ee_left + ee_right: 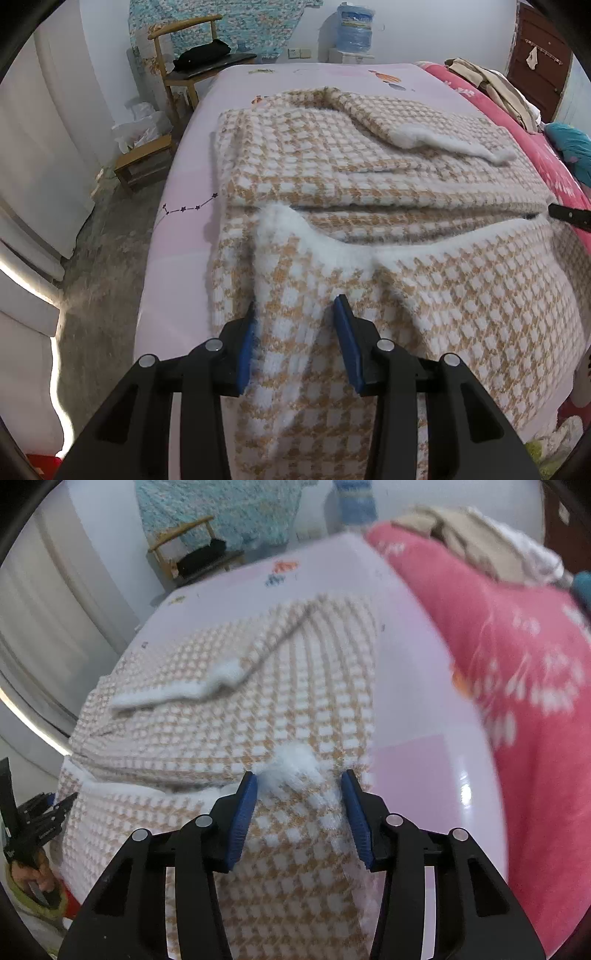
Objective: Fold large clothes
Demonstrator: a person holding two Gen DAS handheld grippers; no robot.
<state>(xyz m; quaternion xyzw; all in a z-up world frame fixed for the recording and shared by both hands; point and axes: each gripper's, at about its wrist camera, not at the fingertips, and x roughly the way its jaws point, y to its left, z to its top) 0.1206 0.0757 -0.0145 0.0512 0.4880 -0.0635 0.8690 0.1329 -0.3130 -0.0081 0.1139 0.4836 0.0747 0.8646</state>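
Observation:
A large tan-and-white houndstooth knit garment lies on the pink bed sheet, its sleeves folded in over the body. Its near hem with white fuzzy trim is folded up towards the middle. My left gripper is open, its blue pads either side of a raised ridge of the hem's left part. My right gripper is open over the hem's right corner, pads astride the fabric. The right gripper's tip shows at the left view's right edge. The left gripper shows at the right view's left edge.
A red floral blanket with piled clothes lies along the bed's right side. A wooden chair with a black item and a small wooden stool stand left of the bed. The bed's left edge drops to a grey floor.

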